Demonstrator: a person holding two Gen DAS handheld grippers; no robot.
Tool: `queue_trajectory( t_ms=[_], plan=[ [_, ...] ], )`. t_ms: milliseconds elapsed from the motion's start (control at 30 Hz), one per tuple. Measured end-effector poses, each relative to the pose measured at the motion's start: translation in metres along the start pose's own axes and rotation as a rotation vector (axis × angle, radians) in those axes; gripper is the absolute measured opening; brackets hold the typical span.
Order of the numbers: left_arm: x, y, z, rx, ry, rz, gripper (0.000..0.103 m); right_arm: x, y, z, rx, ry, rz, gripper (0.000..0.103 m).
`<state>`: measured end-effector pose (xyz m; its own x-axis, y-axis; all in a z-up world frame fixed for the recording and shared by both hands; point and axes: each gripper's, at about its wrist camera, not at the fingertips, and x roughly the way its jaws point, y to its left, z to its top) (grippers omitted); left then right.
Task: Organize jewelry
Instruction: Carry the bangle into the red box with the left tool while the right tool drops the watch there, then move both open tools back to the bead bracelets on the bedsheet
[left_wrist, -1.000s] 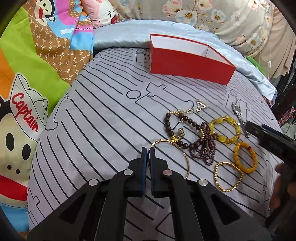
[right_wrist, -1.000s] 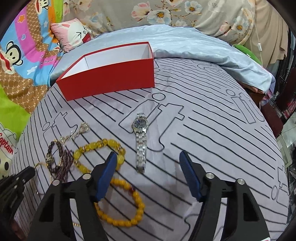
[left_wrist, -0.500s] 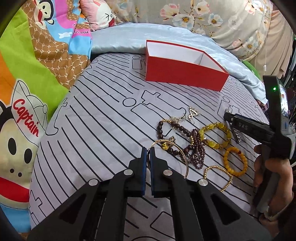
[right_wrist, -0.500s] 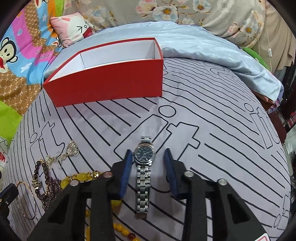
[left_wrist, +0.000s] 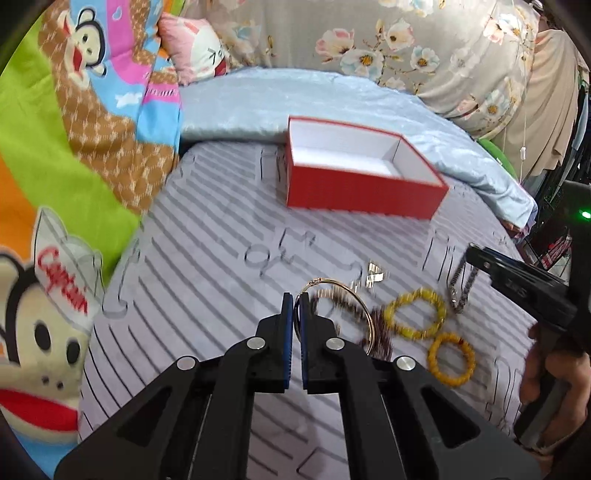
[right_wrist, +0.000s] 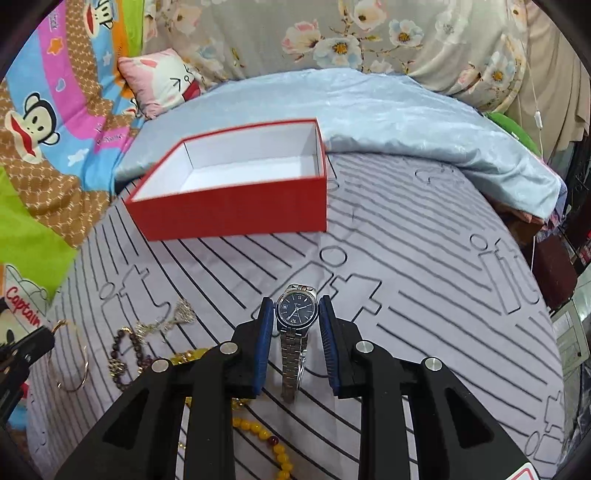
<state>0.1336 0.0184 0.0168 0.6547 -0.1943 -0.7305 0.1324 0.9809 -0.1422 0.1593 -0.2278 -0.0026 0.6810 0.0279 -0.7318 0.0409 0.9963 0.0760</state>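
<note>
Left hand-held gripper (left_wrist: 294, 299) is shut on a gold bangle (left_wrist: 360, 301), right hand-held gripper (right_wrist: 296, 314) on a watch (right_wrist: 297, 310); nothing is seen in the red box (right_wrist: 236, 218), and bracelets (left_wrist: 413, 314) are left on the bed (right_wrist: 424, 295).

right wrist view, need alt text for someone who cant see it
The right gripper holds a silver watch with a dark dial by its case, above a grey striped bedsheet. An open red box sits beyond, with beaded bracelets at lower left.
</note>
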Motion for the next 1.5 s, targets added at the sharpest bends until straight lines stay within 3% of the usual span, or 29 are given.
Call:
queue_trajectory(
  t_ms=[300,567,733,1033,1100,1167,1233,1333,1500],
  plan=[
    [0.022,-0.023,0.089,0.059,-0.101,-0.042,0.002,-0.002,-0.002,0.068,-0.024,-0.055,0.079,0.024],
    [0.088,-0.038,0.168,0.047,-0.117,-0.12,0.003,0.051,0.006,0.141,-0.04,-0.063,0.121,0.024],
    [0.142,-0.038,0.195,0.04,-0.095,-0.091,0.003,0.097,0.006,0.163,-0.033,-0.036,0.125,0.024],
    [0.201,-0.037,0.209,0.045,-0.033,-0.064,0.003,0.162,0.002,0.192,-0.031,0.051,0.11,0.024],
    [0.205,-0.036,0.211,0.03,-0.032,-0.069,0.004,0.164,0.002,0.194,-0.037,0.035,0.093,0.026],
    [0.206,-0.034,0.214,0.018,-0.044,-0.055,0.011,0.16,0.003,0.196,-0.049,0.009,0.067,0.035],
    [0.207,-0.032,0.216,0.006,-0.051,-0.041,0.042,0.15,0.002,0.197,-0.05,-0.022,0.058,0.039],
    [0.198,-0.029,0.214,0.004,-0.068,-0.031,0.043,0.135,-0.005,0.195,-0.031,-0.048,0.065,0.045],
    [0.166,-0.026,0.201,-0.013,-0.092,-0.056,0.043,0.097,-0.014,0.172,0.003,-0.064,0.101,0.046]
  ],
)
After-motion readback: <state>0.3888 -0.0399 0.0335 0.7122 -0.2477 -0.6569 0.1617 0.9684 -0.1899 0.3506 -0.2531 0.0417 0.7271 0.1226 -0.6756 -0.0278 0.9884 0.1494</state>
